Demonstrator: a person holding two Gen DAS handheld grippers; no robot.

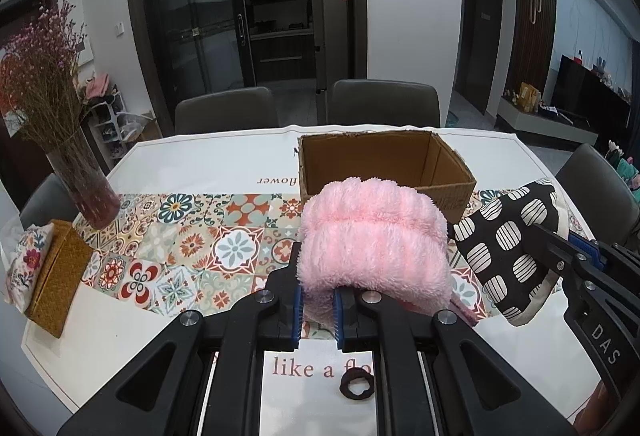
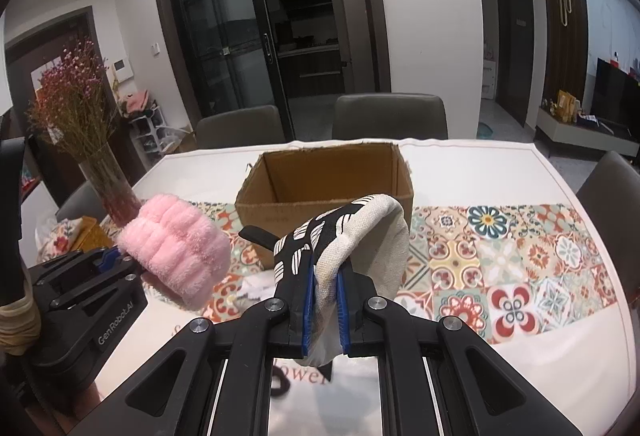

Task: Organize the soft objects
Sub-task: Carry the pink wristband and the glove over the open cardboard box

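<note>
My left gripper (image 1: pixel 317 310) is shut on a fluffy pink headband (image 1: pixel 372 236), held up above the table. The same pink headband (image 2: pixel 176 252) shows at the left of the right wrist view, in the left gripper (image 2: pixel 114 258). My right gripper (image 2: pixel 325 306) is shut on a black-and-white patterned oven mitt (image 2: pixel 352 236) with a beige lining, also lifted off the table. The mitt (image 1: pixel 508 240) and the right gripper (image 1: pixel 576 256) appear at the right of the left wrist view. An open cardboard box (image 1: pixel 384 163) stands behind both, seemingly empty; the same box (image 2: pixel 328 179) is straight ahead in the right wrist view.
A glass vase of dried flowers (image 1: pixel 52 107) stands at the table's left, beside a woven tissue box (image 1: pixel 60 276). A black hair tie (image 1: pixel 356 386) lies on the white table near me. A tiled-pattern runner (image 2: pixel 500 256) crosses the table. Grey chairs (image 1: pixel 384 103) line the far side.
</note>
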